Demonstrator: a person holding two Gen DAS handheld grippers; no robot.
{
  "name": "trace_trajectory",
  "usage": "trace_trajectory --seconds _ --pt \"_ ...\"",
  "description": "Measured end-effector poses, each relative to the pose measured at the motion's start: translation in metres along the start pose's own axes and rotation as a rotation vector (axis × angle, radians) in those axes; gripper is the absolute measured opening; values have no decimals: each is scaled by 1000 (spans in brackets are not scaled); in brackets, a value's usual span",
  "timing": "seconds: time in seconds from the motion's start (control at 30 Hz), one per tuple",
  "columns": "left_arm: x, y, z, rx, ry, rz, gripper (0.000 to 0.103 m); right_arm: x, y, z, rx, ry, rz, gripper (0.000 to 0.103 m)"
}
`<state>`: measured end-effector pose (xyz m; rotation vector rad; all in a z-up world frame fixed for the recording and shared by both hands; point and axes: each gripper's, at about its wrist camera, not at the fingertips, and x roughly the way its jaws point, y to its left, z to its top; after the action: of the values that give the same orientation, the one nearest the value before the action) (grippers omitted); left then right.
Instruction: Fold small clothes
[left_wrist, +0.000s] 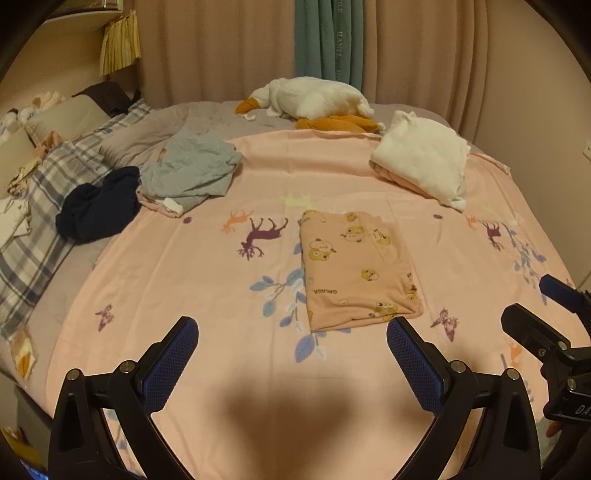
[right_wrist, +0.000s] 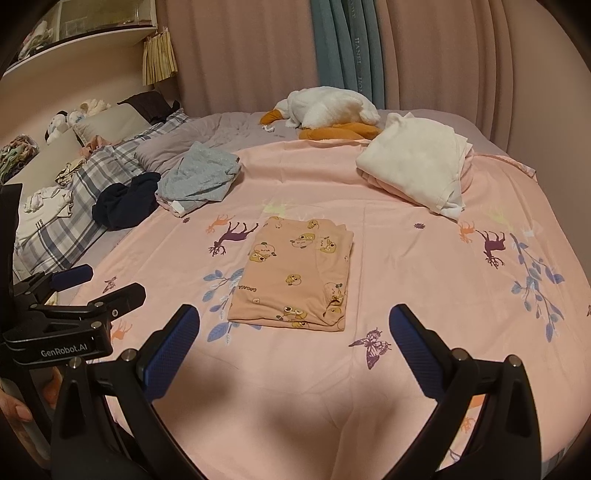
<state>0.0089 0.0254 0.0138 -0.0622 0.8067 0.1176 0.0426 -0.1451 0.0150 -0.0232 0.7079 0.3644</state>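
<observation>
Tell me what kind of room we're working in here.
Most likely a bedroom: the clothes lie on a bed with a pink printed sheet, plaid pillows sit at its head, and curtains hang behind a plush goose.

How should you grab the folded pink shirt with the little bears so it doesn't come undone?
Probably by the near edge of the folded pink shirt, coming in low from the front. It lies flat on the pink sheet, layers stacked, so pinching all the layers there should keep them together. Both the left tool and the right tool are open and already face that edge.
</observation>
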Motion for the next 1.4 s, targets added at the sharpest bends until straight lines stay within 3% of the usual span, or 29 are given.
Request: trace_trajectory --seconds 1.4 --pt "5 4 1 8 2 24 101 12 4 -2 -2 25 7 103"
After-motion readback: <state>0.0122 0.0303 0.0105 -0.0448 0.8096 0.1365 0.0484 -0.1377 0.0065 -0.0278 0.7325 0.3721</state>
